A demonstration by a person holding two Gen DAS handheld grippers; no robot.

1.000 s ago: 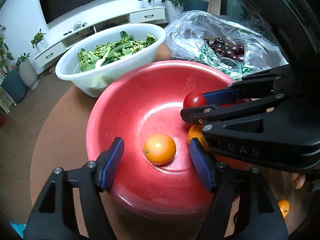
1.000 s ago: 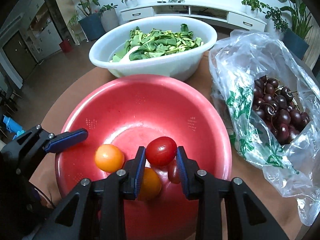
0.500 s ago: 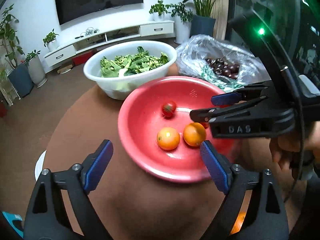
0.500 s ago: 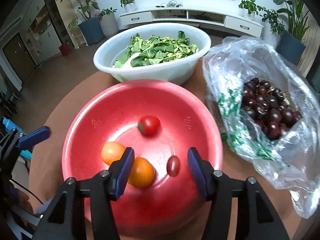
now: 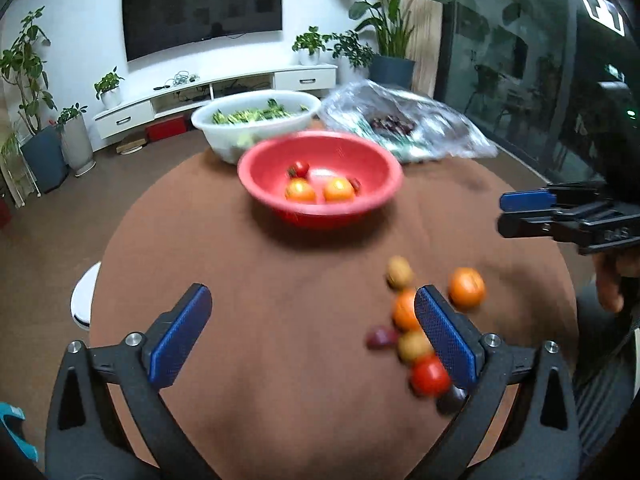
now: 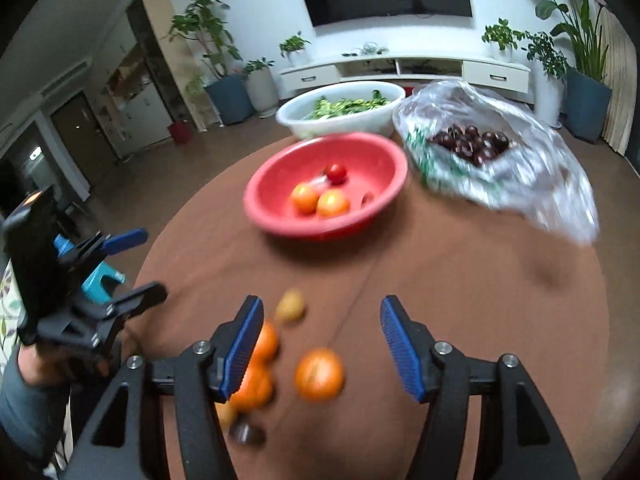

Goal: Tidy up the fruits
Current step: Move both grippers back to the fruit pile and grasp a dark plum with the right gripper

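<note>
Left wrist view: my left gripper [image 5: 312, 334] hangs over the round brown table [image 5: 280, 288], jaws opening wide, nothing between them. My right gripper [image 6: 322, 346] is opening too, empty, above a loose orange tomato [image 6: 319, 374]. Four small tomatoes sit in the red plastic bowl [image 5: 256, 172], well apart from both.

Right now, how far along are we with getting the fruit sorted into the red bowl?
Partly done. The red bowl holds four pieces: two orange fruits, a red tomato and a small dark one. Nothing is in hand: the left gripper and right gripper are empty, jaws opening. Left: a loose cluster on the table, including the orange fruit, maybe seven pieces, blurred.
</note>
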